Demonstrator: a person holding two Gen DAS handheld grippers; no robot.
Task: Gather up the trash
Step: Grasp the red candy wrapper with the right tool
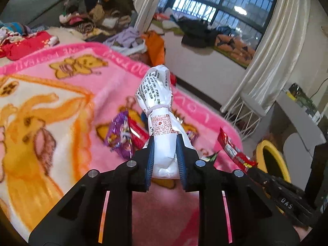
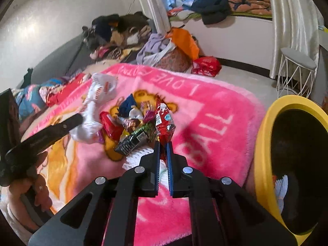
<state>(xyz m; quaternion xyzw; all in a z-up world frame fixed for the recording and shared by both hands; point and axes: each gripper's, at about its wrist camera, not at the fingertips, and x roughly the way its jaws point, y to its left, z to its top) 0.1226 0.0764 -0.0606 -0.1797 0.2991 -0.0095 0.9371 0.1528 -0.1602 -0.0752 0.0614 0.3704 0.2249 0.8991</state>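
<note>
**Two grippers, two wrappers: bedside litter lifted off a pink blanket**

The left gripper [image 1: 165, 143] is clenched around a crumpled white plastic wrapper [image 1: 158, 102], its blue pads pressing the bundle's lower part while the printed upper end stands free above the jaws. The right gripper [image 2: 163, 145] is pinched nearly closed on the lower edge of a red snack wrapper [image 2: 164, 121], which sticks up past its fingertips. Both pieces are held over a pink cartoon blanket [image 2: 215, 123], where a small heap of other wrappers [image 2: 131, 123] lies just beside the right gripper's tips. A yellow-rimmed bin [image 2: 264, 143] with a dark inside stands at the blanket's edge, to the right.

Both pieces look very light and limp: thin film that crushes and folds rather than resists, and is probably slick. The white bundle gives the pads bulk to bite on, so a hold across its thick middle seems secure. The red wrapper is flat; a pinch well in from the edge, across a crease, would likely slip less than one at the very margin. Nothing here appears fragile.
</note>
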